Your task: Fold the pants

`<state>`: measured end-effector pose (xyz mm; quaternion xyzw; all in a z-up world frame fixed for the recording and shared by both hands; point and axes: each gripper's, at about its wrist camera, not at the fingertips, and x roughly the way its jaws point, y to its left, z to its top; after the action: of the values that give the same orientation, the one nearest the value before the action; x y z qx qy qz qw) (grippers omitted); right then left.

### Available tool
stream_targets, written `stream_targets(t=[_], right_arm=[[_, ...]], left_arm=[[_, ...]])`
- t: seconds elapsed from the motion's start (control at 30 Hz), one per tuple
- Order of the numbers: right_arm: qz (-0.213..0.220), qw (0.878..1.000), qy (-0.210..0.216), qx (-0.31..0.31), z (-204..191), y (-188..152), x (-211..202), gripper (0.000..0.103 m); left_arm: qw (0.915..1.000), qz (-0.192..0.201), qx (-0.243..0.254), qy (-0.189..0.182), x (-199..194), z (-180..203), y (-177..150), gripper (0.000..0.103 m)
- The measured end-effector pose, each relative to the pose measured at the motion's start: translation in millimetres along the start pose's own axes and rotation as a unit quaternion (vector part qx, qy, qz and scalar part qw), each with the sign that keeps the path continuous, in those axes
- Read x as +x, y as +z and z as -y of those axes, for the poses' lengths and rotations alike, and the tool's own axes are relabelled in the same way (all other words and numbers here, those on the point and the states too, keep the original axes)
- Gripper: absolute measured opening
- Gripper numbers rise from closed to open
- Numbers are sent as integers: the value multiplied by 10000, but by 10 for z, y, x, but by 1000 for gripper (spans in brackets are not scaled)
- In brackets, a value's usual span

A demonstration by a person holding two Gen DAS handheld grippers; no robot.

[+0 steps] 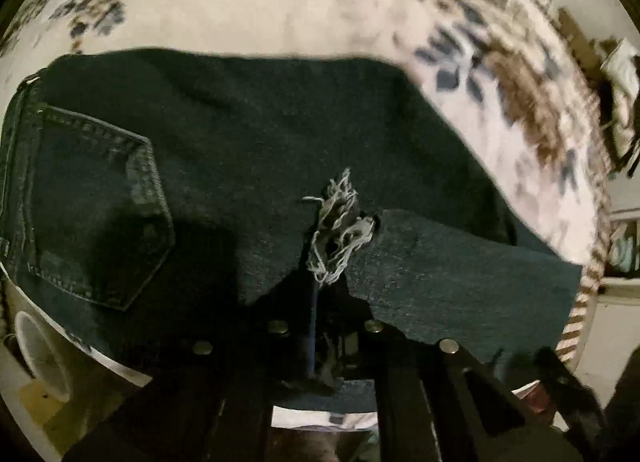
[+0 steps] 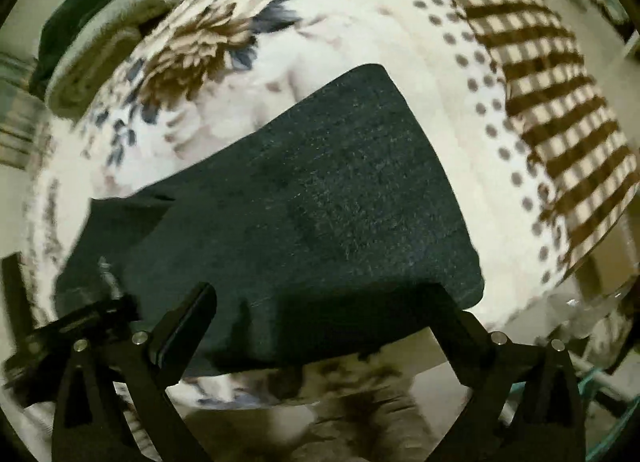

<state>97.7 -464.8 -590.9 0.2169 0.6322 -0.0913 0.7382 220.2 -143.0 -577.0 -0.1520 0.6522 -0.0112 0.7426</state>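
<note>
The dark blue denim pants [image 1: 256, 150] are lying on a cream bed blanket with brown and blue flowers [image 1: 248, 2], the stitched back pocket [image 1: 100, 206] facing up at the waist end and a leg panel being carried back over the seat. The left claw [image 1: 320, 302] is pinching the frayed, pale-threaded hem [image 1: 338, 230] of that leg, its fingers pressed together on the cloth, so the denim is draping from the grip down onto the layer below.

The right claw [image 2: 324, 326] is hanging spread wide just above the near edge of the same dark denim [image 2: 304, 190], its left finger [image 2: 184, 326] over the cloth and the other at the panel's corner, gripping nothing that I can see.

The likely trouble is the hold on the hem: it seems to be catching mostly loose threads, so the heavy denim could be slipping out mid-fold. With only one side being held, the panel is also apt to be landing skewed or wrinkled, and the soft blanket, checked brown border [image 2: 552, 94] included, may be bunching beneath.
</note>
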Motion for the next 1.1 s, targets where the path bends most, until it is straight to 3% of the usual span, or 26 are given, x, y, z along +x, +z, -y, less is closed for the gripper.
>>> stream_targets(t=[0.17, 0.3, 0.37, 0.43, 0.47, 0.5, 0.6, 0.63, 0.67, 0.7, 0.8, 0.97, 1.1], right_arm=[[9, 9985, -507, -219, -157, 8, 40, 103], [-32, 9977, -608, -306, -218, 35, 75, 103], [-86, 9978, -545, -372, -277, 71, 96, 103], [-66, 9983, -396, -415, -320, 100, 58, 103], [-48, 9986, -280, -442, -382, 120, 52, 103], [-44, 9988, -110, -474, -419, 138, 45, 103], [-163, 9975, 294, -629, -525, 143, 47, 103], [-292, 9966, 366, -681, -571, 147, 73, 103], [-405, 9958, 401, -714, -607, 146, 96, 103], [-496, 9950, 424, -761, -655, 151, 112, 103], [-459, 9924, 388, -1073, -852, 182, 103, 103], [-388, 9911, 499, -1172, -1066, 204, 171, 103], [-419, 9906, 618, -1149, -1138, 220, 293, 103]], left_arm=[[9997, 238, 27, -108, -134, -76, -10, 4], [9986, -55, -417, -327, 57, -203, -48, 8], [9944, 31, -797, -699, -49, -323, -50, 10], [9874, 211, -1154, -1063, -227, -479, -92, 34], [9809, 391, -1392, -1302, -357, -596, -151, 61], [9758, 540, -1565, -1430, -441, -677, -186, 78], [9455, 1205, -2400, -1843, -778, -1179, -364, 79], [9273, 1452, -2875, -1905, -864, -1439, -478, 79], [9171, 1562, -3120, -1929, -887, -1581, -534, 79], [8975, 1695, -3563, -1971, -873, -1825, -622, 79], [8692, 1780, -4181, -1950, -743, -2222, -733, 79], [8552, 1992, -4460, -1737, -542, -2518, -702, 79], [8587, 2004, -4429, -1626, -334, -2523, -545, 79]])
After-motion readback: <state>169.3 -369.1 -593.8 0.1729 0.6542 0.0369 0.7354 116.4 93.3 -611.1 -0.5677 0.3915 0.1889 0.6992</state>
